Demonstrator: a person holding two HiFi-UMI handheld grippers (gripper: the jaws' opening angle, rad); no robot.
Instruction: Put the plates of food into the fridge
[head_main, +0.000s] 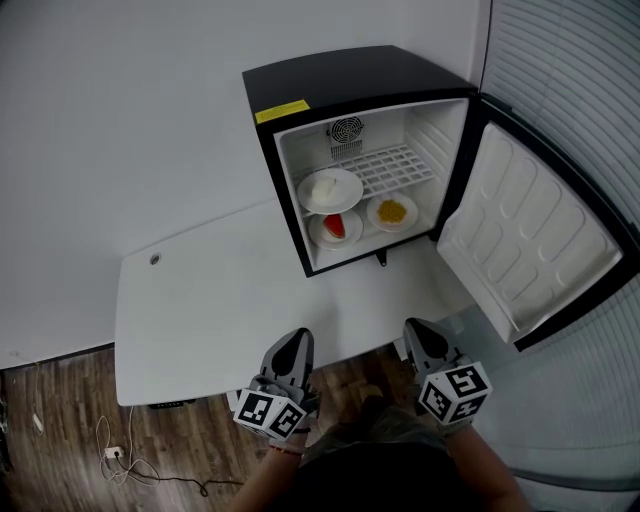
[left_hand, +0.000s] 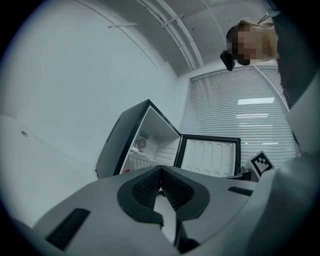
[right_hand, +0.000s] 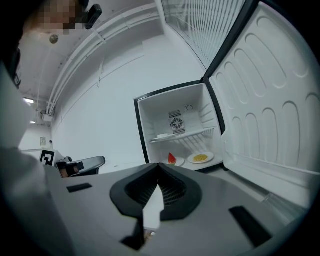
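Basically done, door (head_main: 530, 240) left open
Three plates (head_main: 330, 190) are seen in the fridge (head_main: 360, 85); left claw (head_main: 291, 345) and right claw (head_main: 425, 335) are closed, empty.

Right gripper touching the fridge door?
Apart. The head view shows the right gripper near the table edge, with a clear gap to the open fridge door.

black fridge (head_main: 350, 75), white inside, yellow label (head_main: 281, 110) at ten o'clock; white plates (head_main: 350, 190), red food (head_main: 334, 225) at nine o'clock of yellow food (head_main: 392, 211); white table (head_main: 220, 300); brown wood-grain floor (head_main: 60, 430); grey left gripper (head_main: 297, 337) and right gripper (head_main: 415, 325), black-and-white markers (head_main: 452, 392).
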